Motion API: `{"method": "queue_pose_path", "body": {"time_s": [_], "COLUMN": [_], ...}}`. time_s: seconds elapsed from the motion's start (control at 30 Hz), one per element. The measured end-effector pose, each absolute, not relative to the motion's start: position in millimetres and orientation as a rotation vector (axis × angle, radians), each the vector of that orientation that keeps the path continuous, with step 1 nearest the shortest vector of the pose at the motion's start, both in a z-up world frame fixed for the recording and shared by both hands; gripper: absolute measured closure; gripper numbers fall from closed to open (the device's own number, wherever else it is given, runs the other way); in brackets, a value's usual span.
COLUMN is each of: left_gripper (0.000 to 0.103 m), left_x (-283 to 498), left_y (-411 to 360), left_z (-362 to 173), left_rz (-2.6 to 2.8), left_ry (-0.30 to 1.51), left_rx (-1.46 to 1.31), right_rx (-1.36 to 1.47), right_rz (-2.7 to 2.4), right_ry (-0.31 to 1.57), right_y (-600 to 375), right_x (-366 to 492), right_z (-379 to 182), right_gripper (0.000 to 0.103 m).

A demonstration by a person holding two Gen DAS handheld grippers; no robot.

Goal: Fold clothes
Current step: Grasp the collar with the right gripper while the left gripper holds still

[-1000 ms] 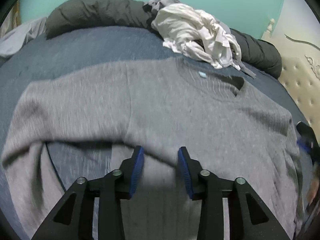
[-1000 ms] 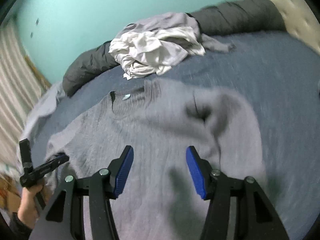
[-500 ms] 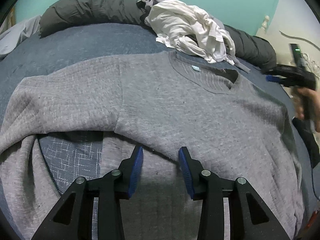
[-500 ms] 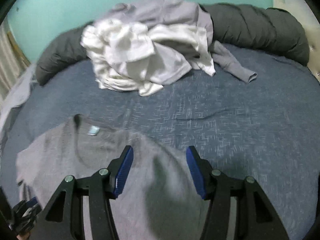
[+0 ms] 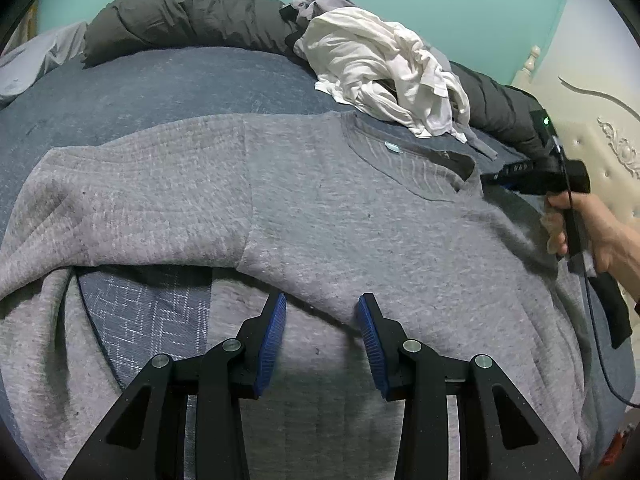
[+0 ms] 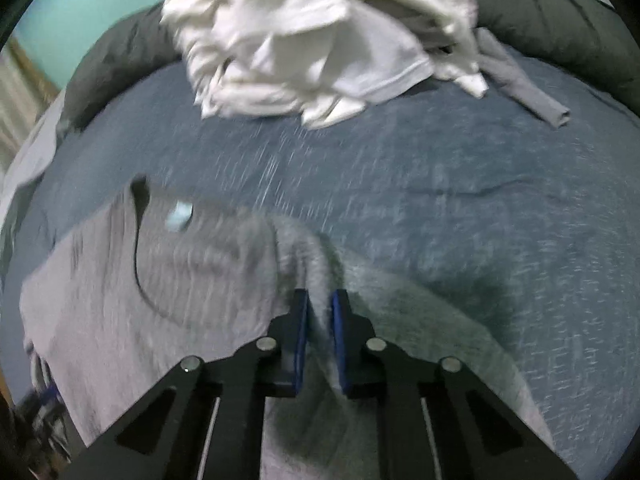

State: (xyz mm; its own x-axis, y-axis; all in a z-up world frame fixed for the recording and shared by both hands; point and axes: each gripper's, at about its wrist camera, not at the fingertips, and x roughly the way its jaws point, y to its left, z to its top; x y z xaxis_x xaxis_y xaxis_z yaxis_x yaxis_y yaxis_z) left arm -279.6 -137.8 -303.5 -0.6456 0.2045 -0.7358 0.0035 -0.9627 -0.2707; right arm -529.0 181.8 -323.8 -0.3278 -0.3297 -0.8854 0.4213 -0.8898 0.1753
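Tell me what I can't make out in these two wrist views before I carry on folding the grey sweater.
- Grey sweater hem: cut off by the left wrist view's bottom edge and hidden behind the left gripper.
- Fabric in the closing right gripper: motion blur hides whether it is shoulder or sleeve.
- Neck label: blurred, unreadable.
- White clothes pile: crumpled, so the number of garments is unclear.

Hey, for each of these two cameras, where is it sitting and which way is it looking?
Left wrist: on the left gripper, facing down across the grey sweater on the bed; the right hand shows.
Right wrist: on the right gripper, whose jaws are closing on a sweater fold by the collar; it faces the white clothes pile.
Shared: sweater, pile, blue bedspread.
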Motion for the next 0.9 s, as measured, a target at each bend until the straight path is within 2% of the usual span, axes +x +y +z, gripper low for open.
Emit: {"method": "queue_pose_path", "body": {"time_s": [0.17, 0.33, 0.37, 0.4, 0.47, 0.5, 0.57, 0.9], "left_gripper": [0.062, 0.062, 0.062, 0.062, 0.062, 0.062, 0.062, 0.062], "left_x": [-280, -280, -279, -279, -279, -279, -279, -279], "left_y": [-135, -136, -136, -136, -135, -135, -136, -137], "left_z": [-302, -303, -303, -302, -301, -300, -301, -302], "left_rz": [2.721, 2.716, 2.716, 2.718, 2.719, 2.72, 2.722, 2.714], "left_ry": [-0.37, -0.384, -0.385, -0.386, -0.387, -0.388, -0.39, -0.392], "left_rx": [-1.26, -1.264, -1.262, -1.259, -1.255, -1.253, -1.254, -1.258], "right_rx": [1.493, 1.41, 1.38, 1.358, 1.341, 1.343, 1.361, 1.456], "right_rz": [-2.143, -2.203, -2.243, -2.276, -2.306, -2.311, -2.324, -2.229], "right_ry": [0.162, 0.172, 0.147, 0.121, 0.071, 0.047, 0.02, 0.233], "right_y": [176, 182, 187, 191, 195, 196, 196, 161], "right_x": [-513, -504, -506, -509, -517, -521, -531, -530], "right_z": [-334, -312, -305, -300, -294, -292, -291, -326], "right_gripper": [0.092, 0.091, 0.087, 0.078, 0.065, 0.063, 0.063, 0.063]}}
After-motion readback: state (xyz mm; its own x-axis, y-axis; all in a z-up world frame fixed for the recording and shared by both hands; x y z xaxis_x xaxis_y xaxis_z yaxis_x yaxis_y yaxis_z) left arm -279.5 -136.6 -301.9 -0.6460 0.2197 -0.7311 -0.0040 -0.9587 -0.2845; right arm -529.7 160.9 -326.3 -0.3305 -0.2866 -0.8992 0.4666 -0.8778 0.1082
